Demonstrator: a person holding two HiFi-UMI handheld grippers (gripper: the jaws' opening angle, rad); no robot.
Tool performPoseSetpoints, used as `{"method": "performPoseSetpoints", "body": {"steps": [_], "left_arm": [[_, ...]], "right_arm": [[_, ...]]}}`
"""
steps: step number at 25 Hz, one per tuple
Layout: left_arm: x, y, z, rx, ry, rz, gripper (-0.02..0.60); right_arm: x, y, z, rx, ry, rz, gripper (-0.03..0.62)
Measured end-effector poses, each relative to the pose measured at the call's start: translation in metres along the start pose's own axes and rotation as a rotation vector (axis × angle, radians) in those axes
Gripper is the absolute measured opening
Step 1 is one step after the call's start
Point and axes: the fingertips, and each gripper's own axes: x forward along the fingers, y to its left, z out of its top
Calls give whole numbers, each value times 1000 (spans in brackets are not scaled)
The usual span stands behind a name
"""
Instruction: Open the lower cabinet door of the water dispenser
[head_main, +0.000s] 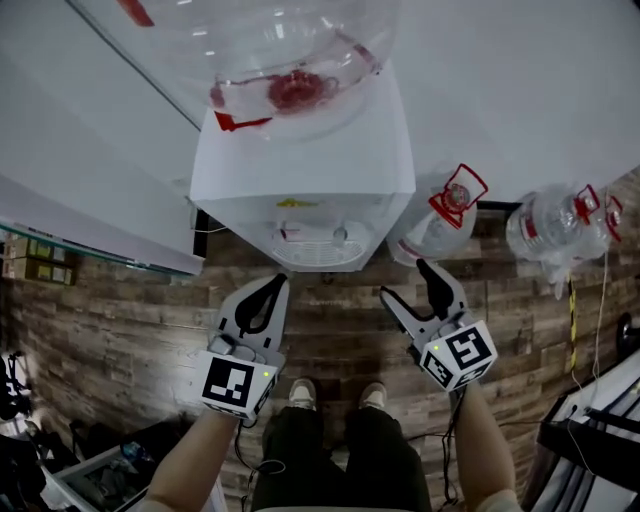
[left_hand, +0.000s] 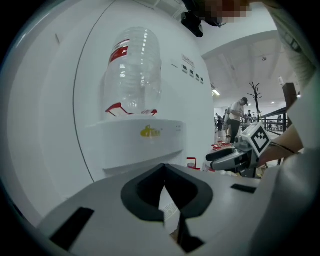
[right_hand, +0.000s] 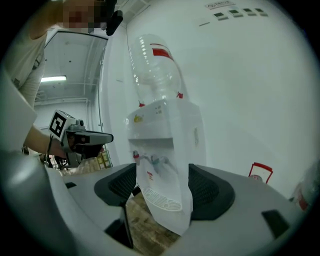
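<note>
The white water dispenser (head_main: 300, 170) stands against the wall with a clear bottle (head_main: 270, 40) on top. From above, its top hides the lower cabinet door. My left gripper (head_main: 278, 283) hangs in front of it, left of centre, with its jaws shut and empty. My right gripper (head_main: 406, 280) is level with it at the right, open, nothing between its jaws. In the right gripper view the taps (right_hand: 150, 160), the drip tray (right_hand: 161, 199) and the white front below them show between the jaws, some way off. The left gripper view faces the dispenser's upper body (left_hand: 140, 145).
Two empty water bottles (head_main: 440, 220) (head_main: 560, 225) lie on the wooden floor to the dispenser's right. A white shelf edge (head_main: 100, 240) runs along the left. The person's shoes (head_main: 335, 395) are just behind the grippers. Cables and a frame (head_main: 590, 420) sit at the right.
</note>
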Motion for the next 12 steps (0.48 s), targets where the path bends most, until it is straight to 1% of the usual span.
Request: {"method": "performPoseSetpoints", "body": {"steps": [4, 8, 12], "left_arm": [[21, -1, -45, -47, -11, -31, 6], [44, 0, -80, -65, -15, -23, 6], [64, -5, -110, -83, -24, -35, 6]], "right_arm": [[25, -13, -44, 38, 11, 16, 335], [52, -30, -87, 50, 20, 12, 353], [72, -48, -128, 65, 36, 7, 367]]}}
